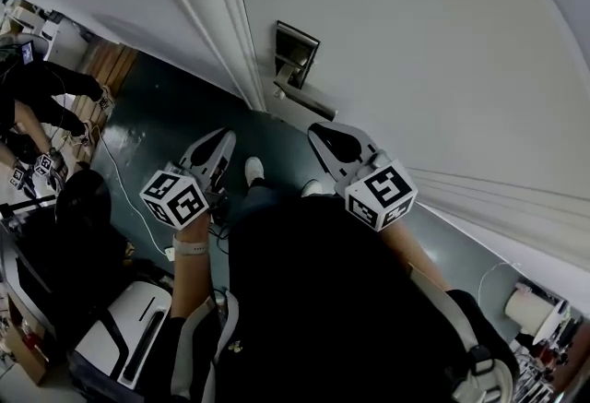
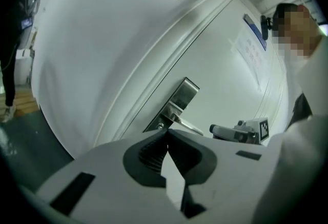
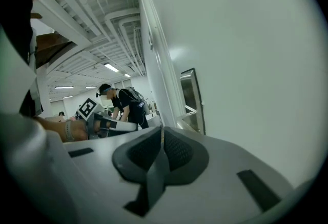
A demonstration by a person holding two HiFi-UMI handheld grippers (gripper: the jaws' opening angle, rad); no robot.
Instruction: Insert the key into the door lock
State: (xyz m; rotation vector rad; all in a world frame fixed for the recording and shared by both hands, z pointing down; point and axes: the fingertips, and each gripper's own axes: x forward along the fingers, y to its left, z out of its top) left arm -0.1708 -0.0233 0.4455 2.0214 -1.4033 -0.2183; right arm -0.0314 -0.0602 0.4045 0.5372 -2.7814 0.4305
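Steel lock plate (image 1: 297, 49): fixed on the white door (image 1: 415, 41), ahead of both claws, untouched.
Left gripper (image 2: 167, 135): jaws pressed together, nothing between.
Right gripper (image 3: 162, 130): jaws pressed together, equally bare.
Key: not seen in any view.
Doing it well: likely find the key first, pinch it firmly, then square it to the lock.
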